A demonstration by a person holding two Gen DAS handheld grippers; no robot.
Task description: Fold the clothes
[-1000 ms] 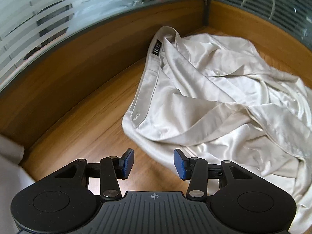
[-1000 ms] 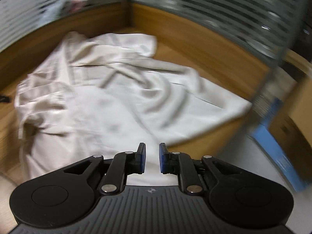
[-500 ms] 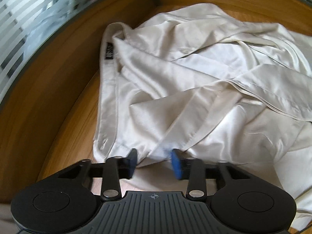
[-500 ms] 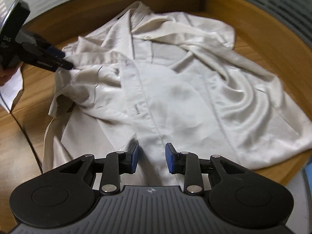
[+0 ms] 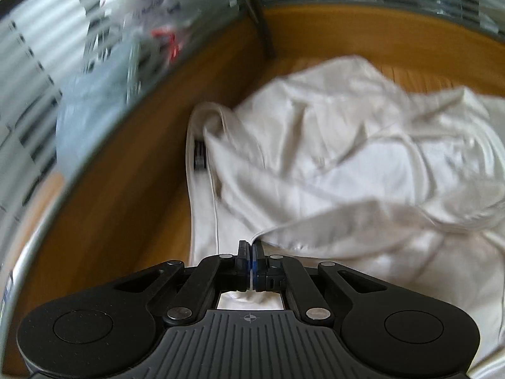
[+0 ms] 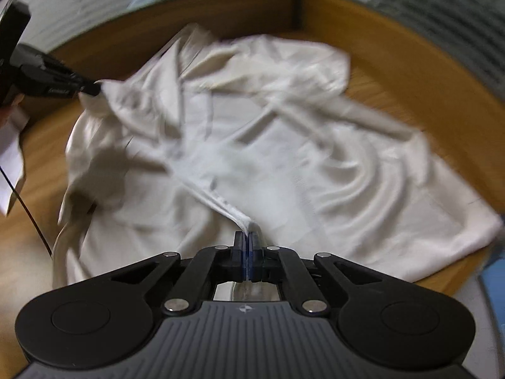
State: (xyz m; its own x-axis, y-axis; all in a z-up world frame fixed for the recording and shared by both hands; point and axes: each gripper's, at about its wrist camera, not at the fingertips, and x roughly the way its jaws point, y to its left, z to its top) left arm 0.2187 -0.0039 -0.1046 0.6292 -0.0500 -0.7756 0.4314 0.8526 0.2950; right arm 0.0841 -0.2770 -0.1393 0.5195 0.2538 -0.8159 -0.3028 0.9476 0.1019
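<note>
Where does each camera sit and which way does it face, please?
Left wrist: on the left gripper, angled down over the cream shirt on the wooden table; its shut fingers pinch a fold.
Right wrist: on the right gripper, angled down; its fingers pinch a shirt edge; the left gripper shows at far left.
Shared: shirt, table.

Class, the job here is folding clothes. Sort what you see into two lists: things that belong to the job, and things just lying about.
Belongs to the job:
- cream shirt
- left gripper, shut on a shirt edge
- right gripper, shut on a shirt edge
- wooden table

Just lying about:
- white paper
- thin cable
- blue box
</note>
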